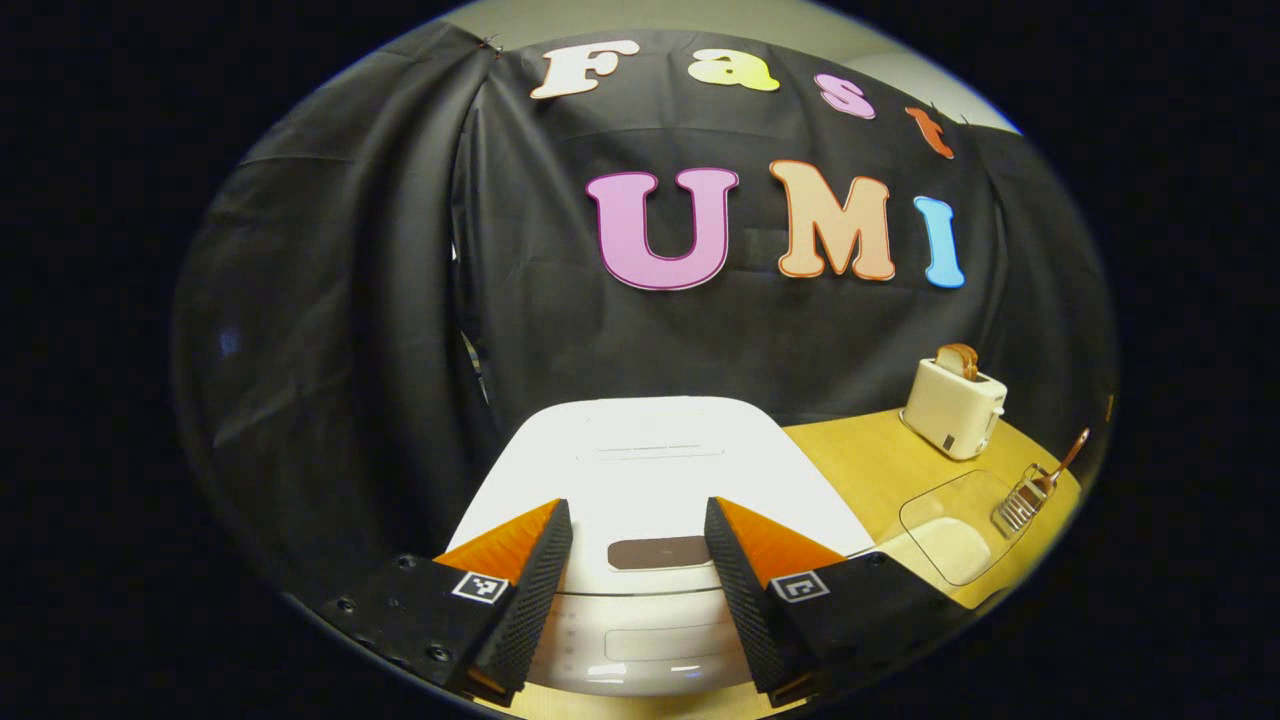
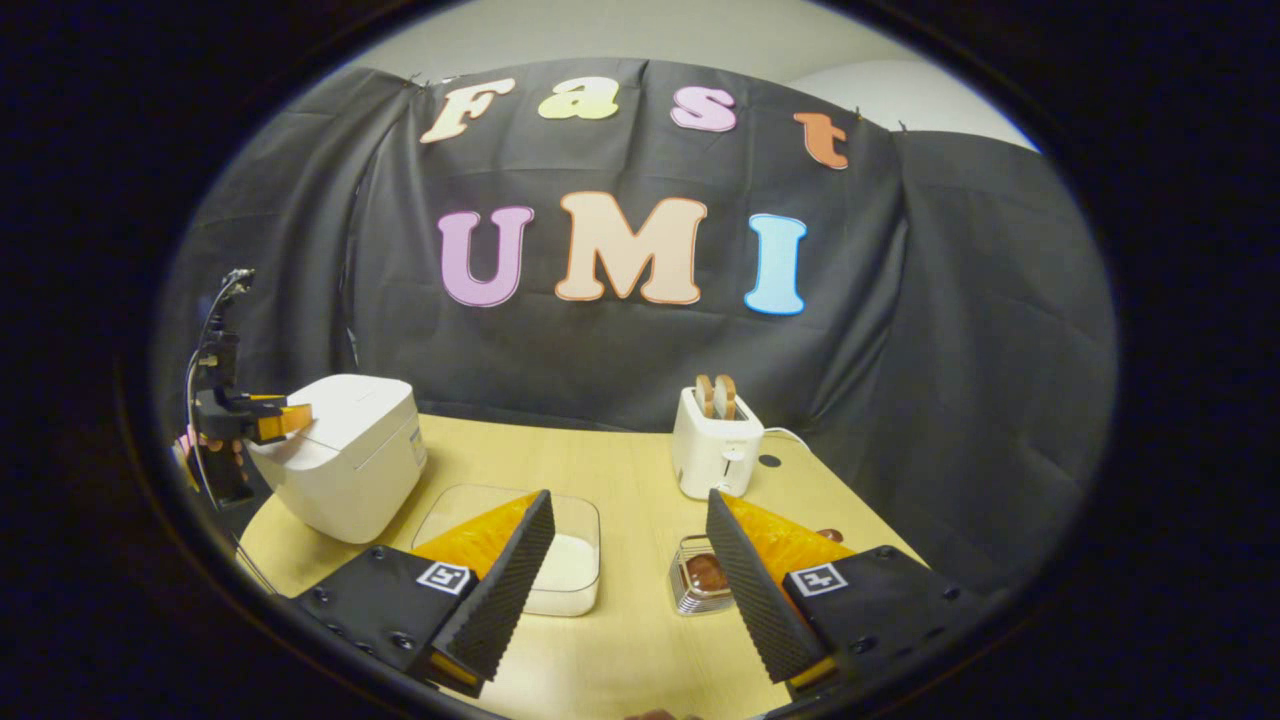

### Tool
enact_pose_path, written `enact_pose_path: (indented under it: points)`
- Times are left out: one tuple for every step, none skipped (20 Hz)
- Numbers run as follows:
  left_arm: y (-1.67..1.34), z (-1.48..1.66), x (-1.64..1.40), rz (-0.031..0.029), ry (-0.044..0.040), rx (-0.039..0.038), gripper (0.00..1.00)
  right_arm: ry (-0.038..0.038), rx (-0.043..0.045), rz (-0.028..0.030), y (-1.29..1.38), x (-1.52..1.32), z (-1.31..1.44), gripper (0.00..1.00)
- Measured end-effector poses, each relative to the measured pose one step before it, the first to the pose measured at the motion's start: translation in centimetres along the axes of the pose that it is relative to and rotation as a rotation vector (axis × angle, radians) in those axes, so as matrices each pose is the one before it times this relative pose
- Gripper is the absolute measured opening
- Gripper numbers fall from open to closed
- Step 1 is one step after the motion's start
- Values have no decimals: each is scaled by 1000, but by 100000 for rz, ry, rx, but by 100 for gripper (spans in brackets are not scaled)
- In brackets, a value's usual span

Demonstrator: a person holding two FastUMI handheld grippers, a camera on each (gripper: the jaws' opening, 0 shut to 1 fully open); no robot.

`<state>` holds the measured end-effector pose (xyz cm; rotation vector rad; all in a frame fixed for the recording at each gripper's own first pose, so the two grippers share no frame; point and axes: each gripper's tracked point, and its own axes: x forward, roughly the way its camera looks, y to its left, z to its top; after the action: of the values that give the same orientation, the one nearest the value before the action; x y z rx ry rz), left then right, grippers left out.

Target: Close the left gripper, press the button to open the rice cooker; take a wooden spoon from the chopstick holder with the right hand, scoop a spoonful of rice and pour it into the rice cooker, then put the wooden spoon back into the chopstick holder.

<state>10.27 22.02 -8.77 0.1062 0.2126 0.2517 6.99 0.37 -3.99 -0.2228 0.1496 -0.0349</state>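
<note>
Step in hand, as I judge it: the opening one. The left gripper [image 1: 638,545] is hovering just over the front of the rice cooker [image 1: 650,460], its fingers spread wide with nothing between them — the close called for first is not yet made. The dark oval button [image 1: 659,552] is lying between the two fingers, near the lid's front edge.

Next move calls for bringing the fingers together, then pressing down squarely on the button.

The rice cooker is white, rounded, lid shut, sitting at the left end of the worktop [image 2: 620,480].

The right gripper [image 2: 625,560] is waiting above the worktop, fingers apart and empty — the clear rice container [image 2: 570,575] and the chopstick holder [image 2: 698,585] are lying ahead of it, the spoon untouched.
</note>
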Motion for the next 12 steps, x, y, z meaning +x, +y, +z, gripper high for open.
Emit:
enact_pose_path:
  points:
    - [-51,454,-233,1332,-486,1752,80,-509,500,150,-137,-162,218,93]
    - [-194,1104,-435,350,-2751,967,76,-670,393,210,-57,-206,295,93]
    - [-659,1315,-421,-950,-3122,1,77,-452,171,372,-33,-18,164,99]
    - [-975,1292,-329,-1419,-1982,-194,74,-487,-174,439,-14,-260,235,93]
    - [-1040,1217,-373,-1674,-1599,-249,74,-927,-456,320,-129,-294,309,93]
    - [-1019,863,-470,-1803,-1469,-980,74,-968,-564,285,-75,-291,365,93]
    - [-1479,924,-610,-2422,-853,-2831,75,-1185,-475,137,-255,-281,455,93]
    - [-1242,15,-537,-2181,1021,-2077,74,-1032,-101,238,-224,-399,358,93]
    - [-1212,-308,-669,-1902,1108,-1654,76,-152,79,105,-107,-301,87,93]
    - [-1114,-310,-737,-1409,1249,-1082,74,-241,168,-157,-174,-287,10,93]
    - [-931,-296,-713,-1171,971,-464,75,-467,368,-22,-162,-470,155,93]
    - [-925,-350,-835,-672,1090,602,75,-233,614,119,-131,-429,-7,93]
